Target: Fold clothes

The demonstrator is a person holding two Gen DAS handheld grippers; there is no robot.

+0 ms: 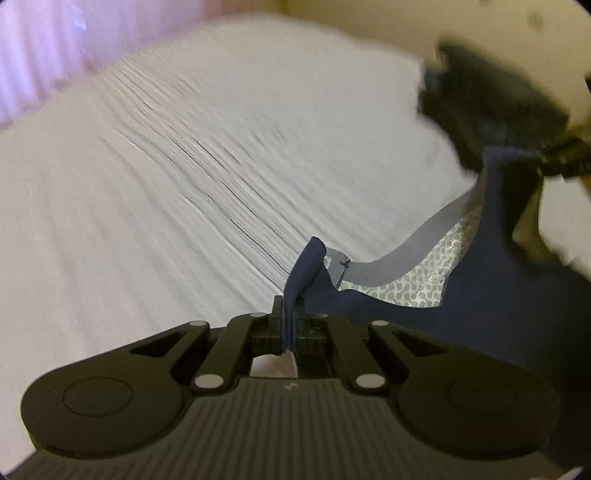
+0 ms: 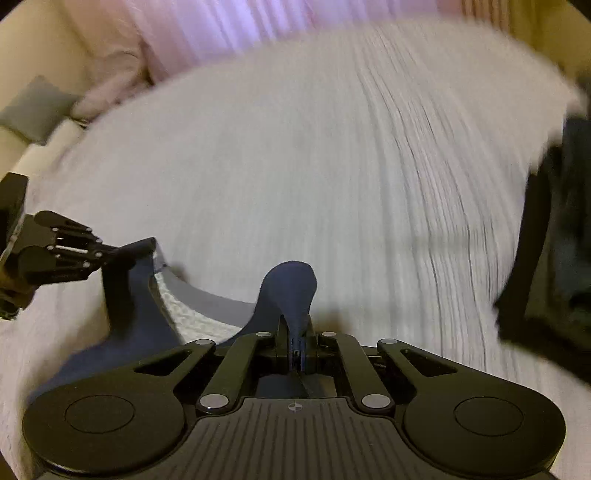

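Note:
A navy blue garment (image 1: 498,288) with a grey neckband and a white patterned lining hangs between my two grippers above a white ribbed bedspread (image 1: 184,166). My left gripper (image 1: 290,317) is shut on one top corner of the garment. My right gripper (image 2: 299,350) is shut on the other corner (image 2: 291,288). In the right wrist view the left gripper (image 2: 140,245) shows at the left, holding the garment (image 2: 140,317). In the left wrist view the right gripper (image 1: 517,147) shows blurred at the upper right.
Pink curtains (image 2: 229,29) hang behind the bed. A grey cushion (image 2: 37,107) lies at the far left. A dark pile of clothing (image 2: 554,240) lies on the bed's right side. The frames are motion-blurred.

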